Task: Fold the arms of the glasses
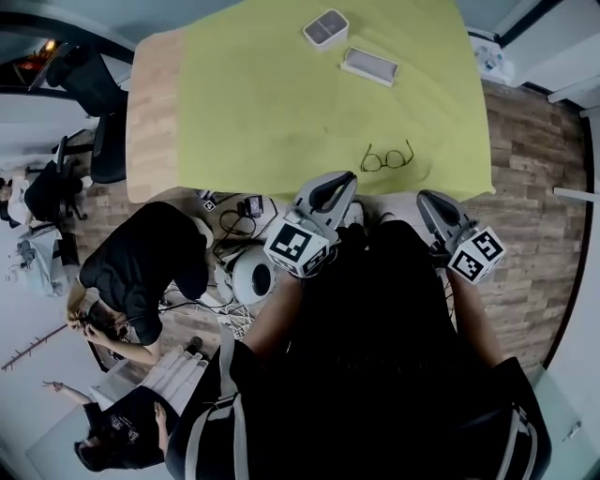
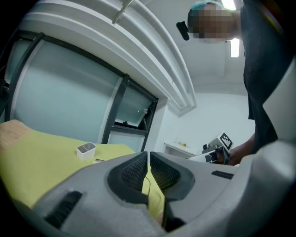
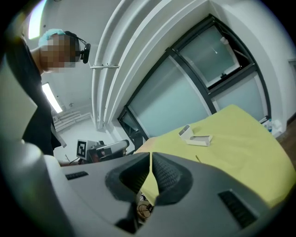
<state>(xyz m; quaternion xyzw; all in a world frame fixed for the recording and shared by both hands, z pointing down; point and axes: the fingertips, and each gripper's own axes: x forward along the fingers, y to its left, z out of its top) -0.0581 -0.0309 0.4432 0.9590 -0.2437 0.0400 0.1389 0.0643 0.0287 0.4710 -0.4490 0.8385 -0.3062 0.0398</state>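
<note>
Head view: far left, a chair (image 1: 90,86) stands on the wood floor beside the counter (image 1: 153,112). Below it a person in black (image 1: 141,267) crouches over something on the floor, and a second person (image 1: 120,427) sits nearer the lower corner. Cables (image 1: 234,225) lie under the counter's near edge.

A yellow-green cloth (image 1: 281,103) covers most of the counter, leaving bare wood on the left. At the far end of the cloth sit a small white box (image 1: 325,28) and, just right of it, a flat white lid (image 1: 369,67).

Left tongs (image 1: 340,181): held off the near edge of the counter, tips pointing up and right toward the cloth. Left gripper view: jaws together, pads meeting along a thin seam, nothing between them (image 2: 148,169). The box (image 2: 86,150) shows beyond them on the left.

Glasses (image 1: 387,157): on the cloth close to the near edge, between the lines of the two tongs and just beyond their tips. Arms unfolded, reaching away from the person. Neither tongs touch them.

Right tongs (image 1: 427,199): also off the counter edge, right of the glasses. Right gripper view: jaws closed on each other, empty (image 3: 151,171). The box (image 3: 185,131) and lid (image 3: 200,140) show on the cloth further out.
</note>
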